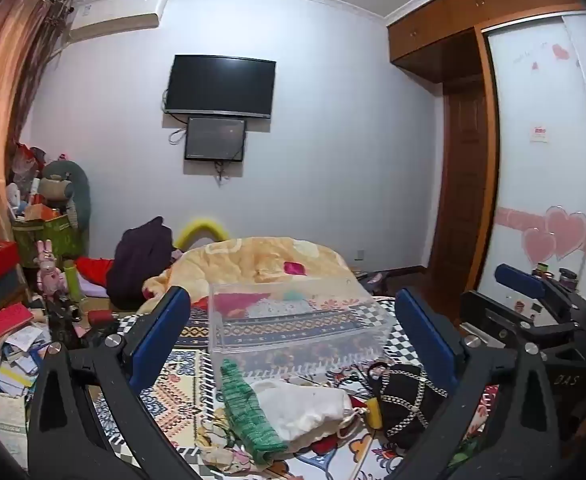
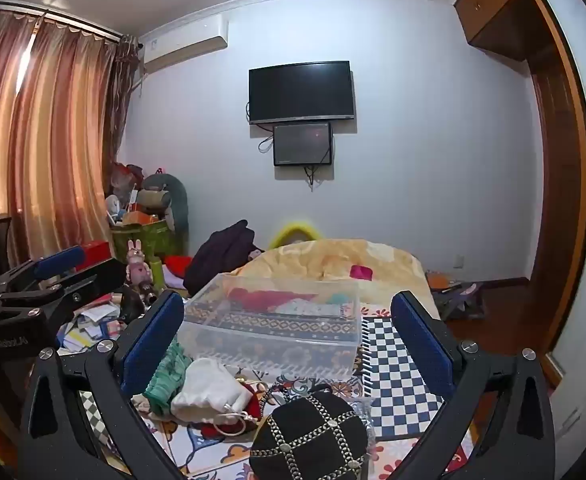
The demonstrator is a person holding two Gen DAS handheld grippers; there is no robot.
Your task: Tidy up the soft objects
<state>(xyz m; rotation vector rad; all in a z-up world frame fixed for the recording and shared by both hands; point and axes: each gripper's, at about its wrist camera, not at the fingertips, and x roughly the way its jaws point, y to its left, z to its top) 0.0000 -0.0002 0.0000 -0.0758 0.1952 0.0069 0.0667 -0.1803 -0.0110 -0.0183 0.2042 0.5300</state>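
A clear plastic box [image 1: 293,320] [image 2: 271,332] stands on the patterned bedspread, with red and pale cloth showing behind or in it. In front of it lie a green knitted piece [image 1: 249,412] [image 2: 165,380], a white drawstring pouch [image 1: 305,408] [image 2: 209,392] and a black studded bag [image 1: 409,396] [image 2: 313,436]. My left gripper [image 1: 293,312] is open above these, empty. My right gripper [image 2: 287,316] is open and empty, with the black bag low between its fingers. The right gripper also shows in the left wrist view [image 1: 525,304], and the left gripper in the right wrist view [image 2: 45,280].
A yellow quilt [image 1: 261,260] is heaped at the bed's far end beside a dark garment [image 1: 141,260]. Boxes, books and plush toys [image 1: 49,268] clutter the floor at left. A wardrobe [image 1: 545,160] stands at right; a TV [image 1: 221,86] hangs on the wall.
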